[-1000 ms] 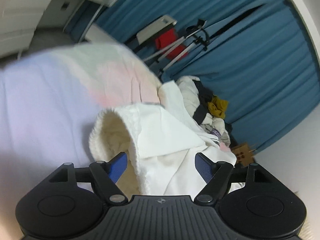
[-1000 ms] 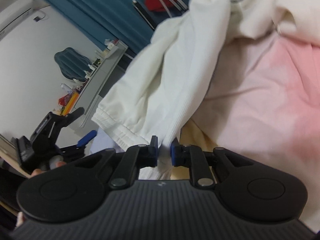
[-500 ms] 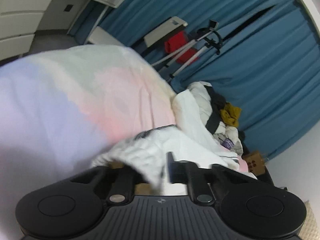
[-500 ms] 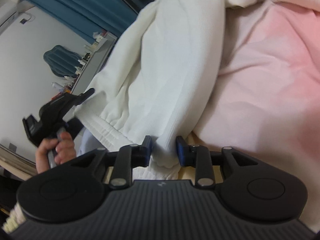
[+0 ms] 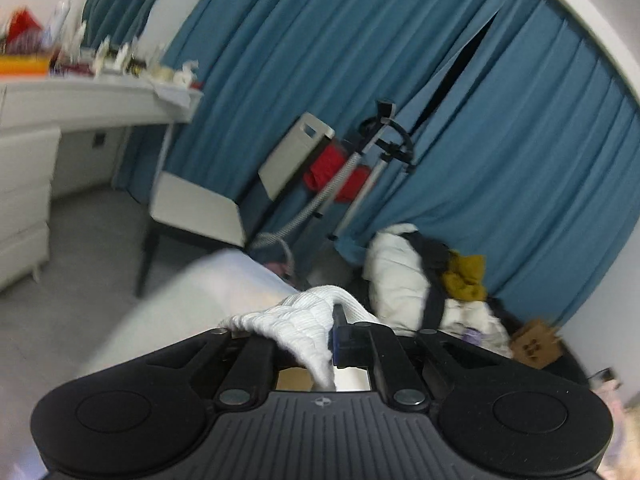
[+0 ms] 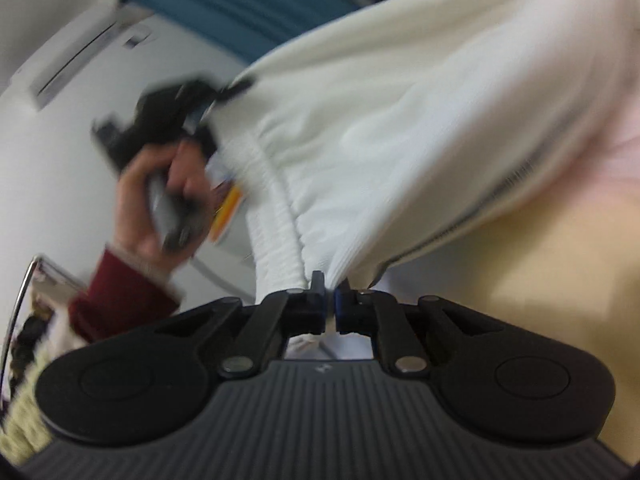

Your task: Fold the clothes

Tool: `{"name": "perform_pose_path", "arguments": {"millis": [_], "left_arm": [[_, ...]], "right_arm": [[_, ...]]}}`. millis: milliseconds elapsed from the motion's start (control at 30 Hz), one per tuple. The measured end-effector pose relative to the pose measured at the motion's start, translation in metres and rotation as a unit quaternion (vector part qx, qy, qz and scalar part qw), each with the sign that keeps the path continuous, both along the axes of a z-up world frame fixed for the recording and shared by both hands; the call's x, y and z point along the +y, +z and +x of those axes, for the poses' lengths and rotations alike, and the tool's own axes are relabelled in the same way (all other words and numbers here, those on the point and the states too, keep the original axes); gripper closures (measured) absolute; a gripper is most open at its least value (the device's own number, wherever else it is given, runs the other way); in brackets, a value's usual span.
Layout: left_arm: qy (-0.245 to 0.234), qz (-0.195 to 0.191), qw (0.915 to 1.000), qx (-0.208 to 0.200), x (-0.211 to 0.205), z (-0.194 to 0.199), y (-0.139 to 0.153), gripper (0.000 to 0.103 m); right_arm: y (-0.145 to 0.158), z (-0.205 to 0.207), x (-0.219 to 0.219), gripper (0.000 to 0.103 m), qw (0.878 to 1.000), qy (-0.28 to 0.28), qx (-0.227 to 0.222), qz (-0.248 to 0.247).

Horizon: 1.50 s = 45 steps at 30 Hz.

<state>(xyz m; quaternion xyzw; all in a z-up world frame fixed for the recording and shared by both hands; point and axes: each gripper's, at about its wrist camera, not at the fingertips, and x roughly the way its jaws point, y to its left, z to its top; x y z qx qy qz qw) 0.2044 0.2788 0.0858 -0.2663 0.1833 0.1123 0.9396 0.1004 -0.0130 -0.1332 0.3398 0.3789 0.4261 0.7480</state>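
Note:
A white ribbed garment (image 6: 400, 128) with an elastic hem hangs lifted above the bed. My right gripper (image 6: 329, 304) is shut on one end of its hem. My left gripper (image 5: 316, 332) is shut on a bunched piece of the same white garment (image 5: 304, 316), which drapes over its left finger. The left gripper also shows in the right wrist view (image 6: 172, 120), held in a hand with a dark red sleeve at the garment's other hem corner. The view is blurred by motion.
The bed sheet (image 5: 192, 296) lies below, pink and cream in the right wrist view (image 6: 560, 280). A pile of other clothes (image 5: 420, 276) sits at the bed's far end. Blue curtains (image 5: 500, 120), a chair (image 5: 200, 208), a steamer stand (image 5: 372, 152) and a white desk (image 5: 80, 100) stand beyond.
My left gripper went from open to shut on the white garment and rose with it. My right gripper kept its hold and lifted. The garment came up off the bed.

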Motion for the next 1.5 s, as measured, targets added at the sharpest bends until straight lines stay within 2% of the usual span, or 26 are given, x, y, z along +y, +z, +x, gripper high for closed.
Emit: {"name": "perform_pose_path", "arguments": {"millis": [67,133,233,333,400,467,633,700,733,767,833,1033,1200,1300,1400,1500], "left_arm": [[0.015,0.03,0.9991,0.028,0.014,0.015,0.003,0.095],[0.022,0.045,0.9973,0.053,0.03,0.031,-0.007,0.095],[0.025,0.042,0.994,0.098,0.053,0.054,-0.046,0.095],[0.031,0.019,0.9916,0.124,0.071,0.066,-0.093,0.095],[0.03,-0.036,0.9907,0.127,0.085,0.068,-0.119,0.094],[0.026,-0.035,0.9906,0.13,0.089,0.066,-0.132,0.092],[0.016,-0.003,0.9926,0.12,0.083,0.037,-0.121,0.066],[0.013,0.01,0.993,0.117,0.08,0.025,-0.117,0.045],[0.011,0.016,0.9932,0.115,0.079,0.019,-0.114,0.04],[0.018,0.024,0.9935,0.11,0.074,0.006,-0.11,0.033],[0.017,0.033,0.9942,0.1,0.063,-0.018,-0.101,0.025],[-0.002,0.071,0.994,0.083,0.014,-0.085,-0.076,0.023],[-0.021,0.112,0.9904,0.078,-0.054,-0.14,-0.069,0.022],[-0.053,0.126,0.9881,0.072,-0.097,-0.165,-0.072,0.022],[-0.087,0.148,0.983,0.066,-0.138,-0.179,-0.077,0.022],[-0.139,0.211,0.965,0.072,-0.187,-0.178,-0.083,0.022]], "right_arm": [[0.003,0.003,0.035,0.095,1.0,0.019,-0.011,0.004],[-0.006,0.008,0.059,0.095,0.999,0.031,-0.007,0.009],[-0.033,0.018,0.081,0.095,0.999,0.041,0.021,-0.007],[-0.061,0.024,0.09,0.095,0.997,0.044,0.038,-0.042],[-0.067,0.024,0.092,0.095,0.997,0.045,0.037,-0.055],[-0.066,0.023,0.092,0.094,0.997,0.045,0.029,-0.062],[-0.063,0.019,0.091,0.091,0.996,0.045,0.008,-0.08],[-0.062,0.017,0.09,0.081,0.995,0.045,0.0,-0.087],[-0.061,0.016,0.09,0.066,0.995,0.045,-0.004,-0.09],[-0.06,0.015,0.088,0.038,0.995,0.045,-0.008,-0.094],[-0.056,0.006,0.074,0.01,0.994,0.043,-0.02,-0.1],[-0.032,-0.02,0.044,0.011,0.985,0.059,-0.069,-0.147],[0.0,-0.038,-0.015,0.011,0.976,0.025,-0.124,-0.18],[0.024,-0.043,-0.059,0.011,0.968,-0.013,-0.153,-0.199],[0.043,-0.044,-0.1,0.011,0.954,-0.053,-0.181,-0.233],[0.051,-0.039,-0.147,0.011,0.945,-0.102,-0.18,-0.254]]}}
